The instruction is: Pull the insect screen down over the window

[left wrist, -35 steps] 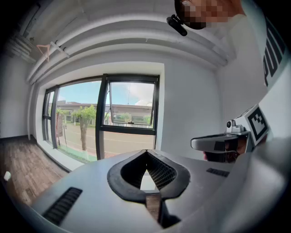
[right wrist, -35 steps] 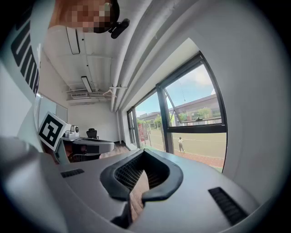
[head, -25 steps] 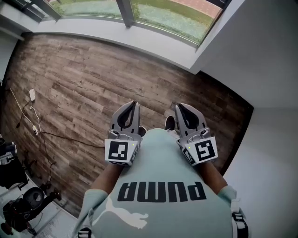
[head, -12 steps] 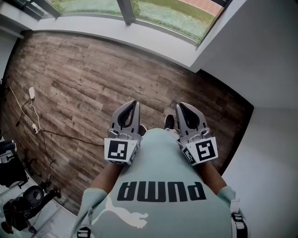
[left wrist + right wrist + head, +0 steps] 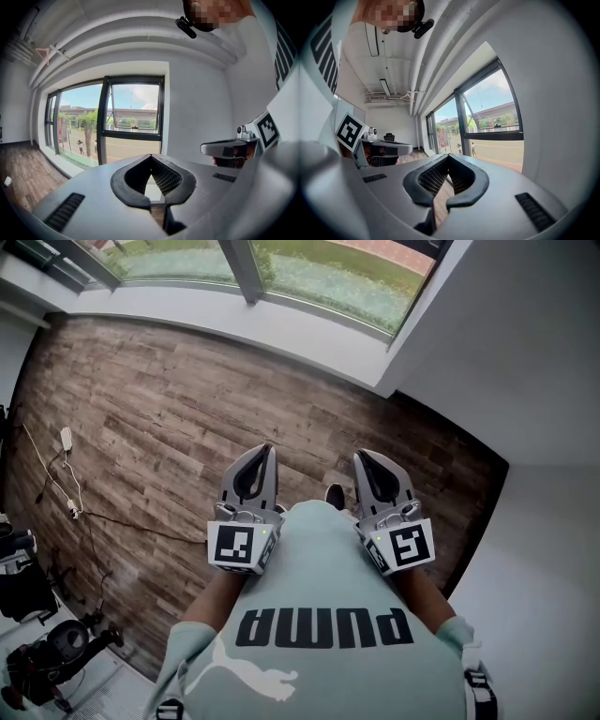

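Nearest, just before the pale green shirt (image 5: pixel 319 563), left gripper (image 5: pixel 268 450) and right gripper (image 5: pixel 360 457) side by side and a little apart, both pointing forward, almost level, toward the window wall. Jaws of each clenched, tips pressed together, with only the oval hollow behind the tips left free; nothing grasped and nothing touched by either one. Below them, wooden floor (image 5: pixel 169 418), with a thin white cable (image 5: pixel 66 486) lying near its left edge. Further on, a pale sill (image 5: pixel 281 326) along the foot of the window (image 5: pixel 133 119), well apart from both grippers. Window set in the white wall (image 5: pixel 197 108) with dark frame bars, uprights standing vertical, and the long axis of the whole glazed band running level along the wall toward the left. Upper sash (image 5: pixel 136 112) tilted outward, the pane below it closed. Insect screen itself not possible to make out in any view, so its place and direction not told here.
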Demonstrator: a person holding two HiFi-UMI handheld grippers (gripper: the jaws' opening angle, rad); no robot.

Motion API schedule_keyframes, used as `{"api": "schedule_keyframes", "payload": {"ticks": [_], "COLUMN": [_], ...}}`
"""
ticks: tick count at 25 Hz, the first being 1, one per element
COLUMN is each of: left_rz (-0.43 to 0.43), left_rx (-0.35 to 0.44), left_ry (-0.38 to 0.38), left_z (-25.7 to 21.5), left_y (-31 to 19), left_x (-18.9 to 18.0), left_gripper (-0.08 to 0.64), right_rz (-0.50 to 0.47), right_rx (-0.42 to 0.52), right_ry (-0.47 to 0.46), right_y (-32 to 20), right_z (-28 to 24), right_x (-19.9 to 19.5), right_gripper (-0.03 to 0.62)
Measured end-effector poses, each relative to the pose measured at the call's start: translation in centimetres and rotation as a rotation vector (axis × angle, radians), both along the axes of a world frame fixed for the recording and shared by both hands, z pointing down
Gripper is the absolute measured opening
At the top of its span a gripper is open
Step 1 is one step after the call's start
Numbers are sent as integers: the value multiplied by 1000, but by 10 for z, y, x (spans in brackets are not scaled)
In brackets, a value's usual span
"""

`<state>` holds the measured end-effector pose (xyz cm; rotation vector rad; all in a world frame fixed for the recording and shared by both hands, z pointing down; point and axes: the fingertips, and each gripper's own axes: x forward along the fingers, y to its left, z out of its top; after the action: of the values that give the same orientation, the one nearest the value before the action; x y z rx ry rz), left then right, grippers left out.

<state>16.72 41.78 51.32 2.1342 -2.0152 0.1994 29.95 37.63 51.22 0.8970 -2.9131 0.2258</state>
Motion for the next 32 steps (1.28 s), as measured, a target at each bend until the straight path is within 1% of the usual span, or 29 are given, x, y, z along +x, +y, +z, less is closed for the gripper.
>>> {"api": "schedule_keyframes", "payload": {"ticks": [5,9,12,15,18,21,27,32], "left_rz": [-34,-40,-35,-29,-11,23,87,122], "left_rx": [13,-8,-18,-19,-27,-26,-14,23], "left_ry": [-26,-48,-57,-49,-29,-10,25,40], "left_z": [-10,-8,-5,0,9,14,8,2], "left_y": [-20,-33,-42,-55,-75,-100,-156,-188], "left_x": [15,20,16,4,-16,-37,-94,-142], "left_gripper": [14,14,14,14,14,14,14,14], "right_rz": [-12,-9,-3,7,27,51,95,132], "right_rx": [17,10,-1,-8,-14,-21,-19,3], "right_ry": [-1,-2,-3,13,36,65,98,98], "right_y": [-24,-42,-52,-64,-80,-100,-141,-170], "right_z": [-1,3,7,13,18,20,16,6], "right_x": [19,25,22,11,-6,-29,-91,-142], "right_gripper": [5,5,5,5,5,5,5,5]}}
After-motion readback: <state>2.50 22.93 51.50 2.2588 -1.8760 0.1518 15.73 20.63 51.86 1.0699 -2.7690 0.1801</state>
